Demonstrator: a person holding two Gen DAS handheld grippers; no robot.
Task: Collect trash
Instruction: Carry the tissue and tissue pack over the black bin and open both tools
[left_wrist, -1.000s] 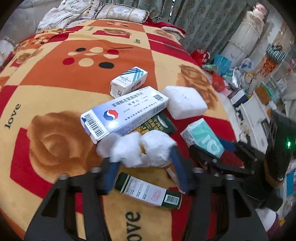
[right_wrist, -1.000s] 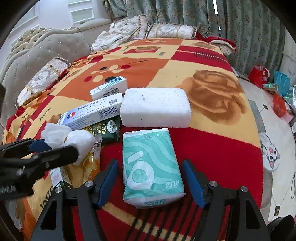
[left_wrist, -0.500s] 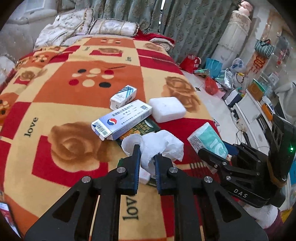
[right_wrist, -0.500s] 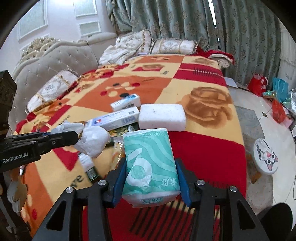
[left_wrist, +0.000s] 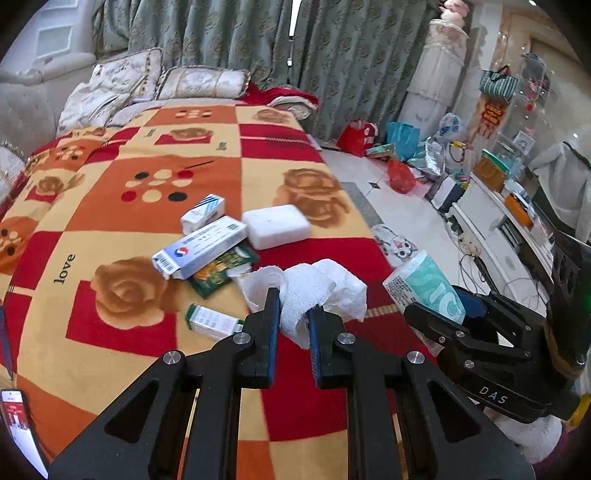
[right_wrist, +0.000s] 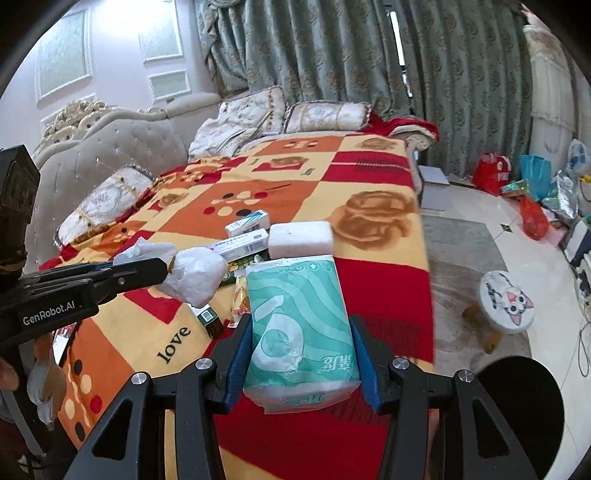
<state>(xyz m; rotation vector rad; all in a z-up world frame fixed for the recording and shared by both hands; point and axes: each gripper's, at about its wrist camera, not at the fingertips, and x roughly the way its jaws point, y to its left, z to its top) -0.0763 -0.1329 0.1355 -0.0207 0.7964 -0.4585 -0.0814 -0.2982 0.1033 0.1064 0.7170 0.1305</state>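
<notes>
My left gripper (left_wrist: 293, 308) is shut on a crumpled white tissue wad (left_wrist: 314, 291), held above the blanket; the same wad (right_wrist: 195, 273) shows at the left of the right wrist view. My right gripper (right_wrist: 301, 325) is shut on a green-and-white tissue pack (right_wrist: 299, 332), also lifted; in the left wrist view the pack (left_wrist: 428, 284) sits at right. Left on the bed are a long blue-white medicine box (left_wrist: 201, 247), a small blue-striped box (left_wrist: 203, 214), a white foam block (left_wrist: 277, 225), a green wrapper (left_wrist: 221, 269) and a green-white box (left_wrist: 214, 321).
The patterned red-orange blanket (left_wrist: 122, 206) covers a bed with pillows (right_wrist: 295, 114) at its far end. Curtains hang behind. To the right, the floor holds bags (right_wrist: 517, 181), a cat-face stool (right_wrist: 506, 302) and a dark round object (right_wrist: 517, 402). A phone (left_wrist: 16, 417) lies at the blanket's near-left edge.
Both grippers closed on their items, the left on the tissue wad and the right on the tissue pack, then lifted them up and back from the blanket.
</notes>
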